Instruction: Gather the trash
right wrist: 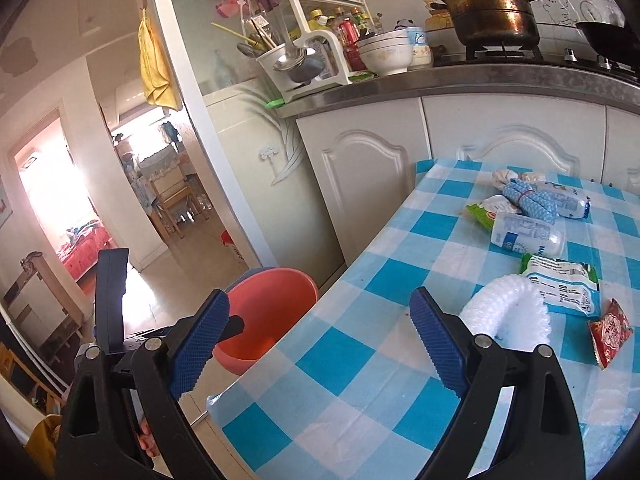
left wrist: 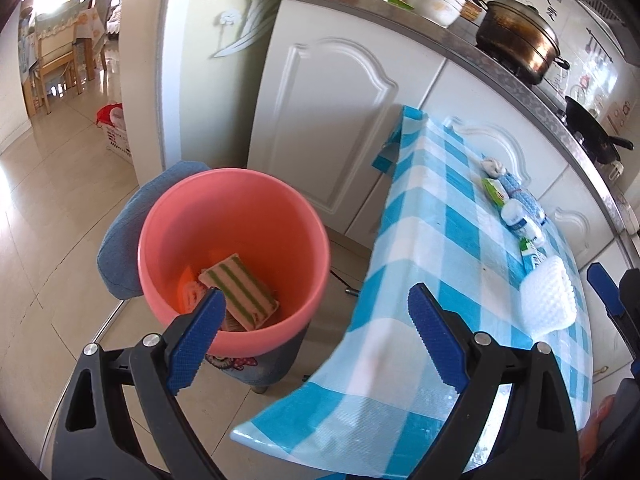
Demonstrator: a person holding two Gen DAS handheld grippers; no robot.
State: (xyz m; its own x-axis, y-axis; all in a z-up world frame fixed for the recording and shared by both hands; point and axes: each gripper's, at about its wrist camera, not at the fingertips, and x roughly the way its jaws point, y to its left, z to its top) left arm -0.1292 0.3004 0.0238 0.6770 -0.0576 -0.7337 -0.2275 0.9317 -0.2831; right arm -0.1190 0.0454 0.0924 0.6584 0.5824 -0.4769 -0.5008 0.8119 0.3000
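Note:
A pink bucket (left wrist: 234, 256) stands on a stool left of the table and holds a striped sponge (left wrist: 240, 290); the bucket also shows in the right wrist view (right wrist: 266, 312). My left gripper (left wrist: 316, 314) is open and empty, hovering between the bucket's rim and the table edge. My right gripper (right wrist: 320, 320) is open and empty above the table's left edge. On the blue checked tablecloth (right wrist: 352, 356) lie white foam netting (right wrist: 508, 318), a white wipes packet (right wrist: 564, 286), a red sachet (right wrist: 610, 332), a plastic bottle (right wrist: 528, 234), a green packet (right wrist: 480, 210) and a blue cloth bundle (right wrist: 528, 198).
White cabinets (right wrist: 368, 184) stand behind the table. The counter holds a pot (right wrist: 492, 4), bowls (right wrist: 386, 54), a utensil rack (right wrist: 288, 60) and a wok (left wrist: 596, 130). A blue cushion (left wrist: 128, 236) lies under the bucket. A doorway at left opens onto tiled floor (left wrist: 52, 184).

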